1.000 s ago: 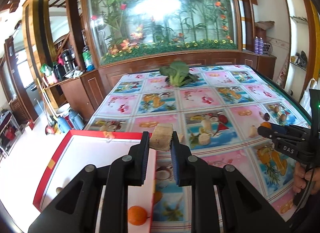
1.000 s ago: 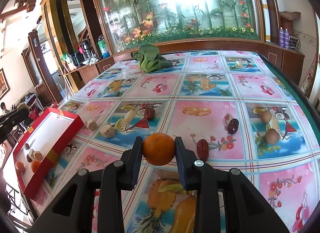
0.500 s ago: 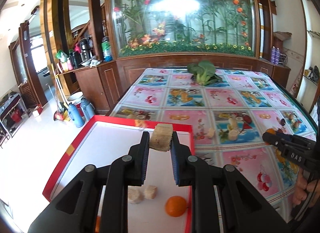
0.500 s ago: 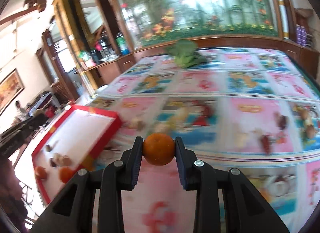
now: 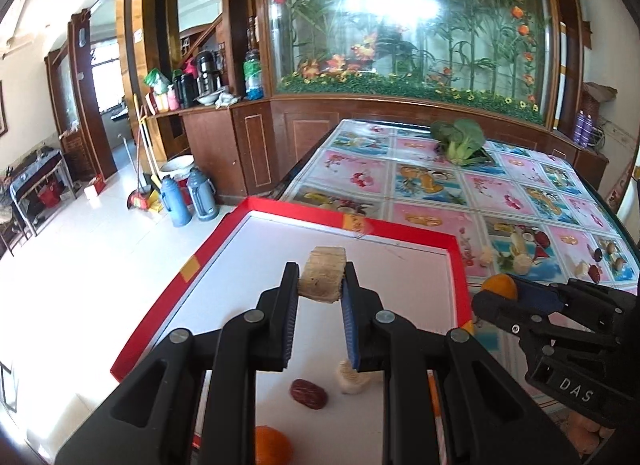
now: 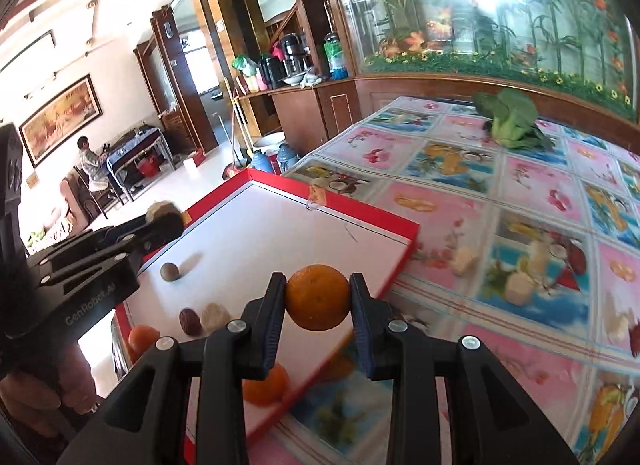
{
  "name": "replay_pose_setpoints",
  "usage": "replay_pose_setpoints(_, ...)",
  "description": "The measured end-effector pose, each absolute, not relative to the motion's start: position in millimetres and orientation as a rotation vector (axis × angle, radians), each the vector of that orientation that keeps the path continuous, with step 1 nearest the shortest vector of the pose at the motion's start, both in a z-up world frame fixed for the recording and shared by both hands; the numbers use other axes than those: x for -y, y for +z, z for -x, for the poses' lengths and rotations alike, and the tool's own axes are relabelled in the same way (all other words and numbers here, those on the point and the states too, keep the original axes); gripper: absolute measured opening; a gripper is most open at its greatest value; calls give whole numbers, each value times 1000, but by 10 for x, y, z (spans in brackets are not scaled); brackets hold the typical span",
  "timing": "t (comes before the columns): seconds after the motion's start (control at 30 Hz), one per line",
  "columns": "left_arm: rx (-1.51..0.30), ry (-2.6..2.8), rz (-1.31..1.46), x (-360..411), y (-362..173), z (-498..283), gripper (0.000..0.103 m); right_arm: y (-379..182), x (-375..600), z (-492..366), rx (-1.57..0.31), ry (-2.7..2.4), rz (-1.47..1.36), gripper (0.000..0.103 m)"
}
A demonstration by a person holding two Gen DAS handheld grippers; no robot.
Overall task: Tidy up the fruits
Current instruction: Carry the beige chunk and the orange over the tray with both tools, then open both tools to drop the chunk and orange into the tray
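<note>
Change since earlier frames: both claws have travelled left from over the patterned bench to the red-rimmed tray; each carries the same item as before.
Left claw (image 5: 321,285): clamped on a pale tan chunk (image 5: 322,279), held above the tray's white floor.
Chunk axis: short block, its long axis running across from pad to pad; rough cut face towards the camera.
Right claw (image 6: 318,299): clamped on an orange (image 6: 318,297), over the tray's right rim.
Orange axis: round, no long axis to be told.
Tray (image 6: 362,215): at the left end of the bench (image 6: 540,189), its long sides running near to far.
Tray contents: a dark red date (image 5: 308,393) lying on its side, long axis left to right; a pale piece (image 5: 352,379) just right of it; an orange piece (image 5: 272,443) nearest.
Bench, far end: leafy green vegetable (image 6: 510,121).
</note>
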State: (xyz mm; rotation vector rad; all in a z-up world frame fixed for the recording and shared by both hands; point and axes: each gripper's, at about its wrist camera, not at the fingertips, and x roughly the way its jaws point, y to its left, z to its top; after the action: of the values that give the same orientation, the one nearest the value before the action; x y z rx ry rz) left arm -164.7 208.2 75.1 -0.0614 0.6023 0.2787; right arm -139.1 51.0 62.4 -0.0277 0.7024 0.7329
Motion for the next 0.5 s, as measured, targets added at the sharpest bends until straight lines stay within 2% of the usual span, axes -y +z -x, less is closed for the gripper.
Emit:
replay_pose_setpoints(0.27, -641, 401, 118, -2652, 608, 1714, 22, 552, -925, 1138, -783, 694, 71, 31)
replay_pose_setpoints(0.5, -759, 357, 103, -2651, 331, 1541, 22, 404, -1195, 1097, -873, 684, 115, 31)
